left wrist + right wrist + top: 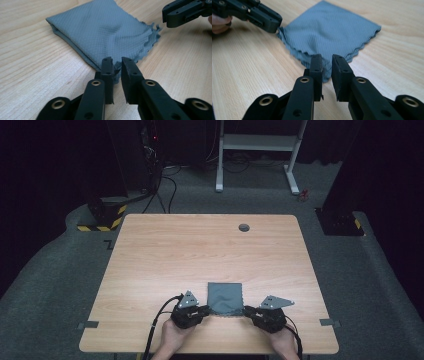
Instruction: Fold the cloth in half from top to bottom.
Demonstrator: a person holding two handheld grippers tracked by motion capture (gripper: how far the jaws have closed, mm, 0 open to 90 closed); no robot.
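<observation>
A folded grey cloth (225,297) lies flat near the front edge of the wooden table (200,245). My left gripper (206,309) sits at the cloth's near left corner and my right gripper (246,310) at its near right corner. In the left gripper view the jaws (116,62) stand slightly apart, with the corner of the cloth (105,32) in the gap and not pinched. In the right gripper view the jaws (327,58) stand likewise, a narrow gap around the corner of the cloth (332,32). Each gripper view also shows the other gripper (185,12) (262,17) at the far corner.
A small round grommet (244,227) sits near the table's far edge. Grey tape tabs (87,324) (329,322) mark the table's left and right edges. On the floor beyond stand a white desk frame (257,145), a yellow-striped black base (102,217) and another black base (340,222).
</observation>
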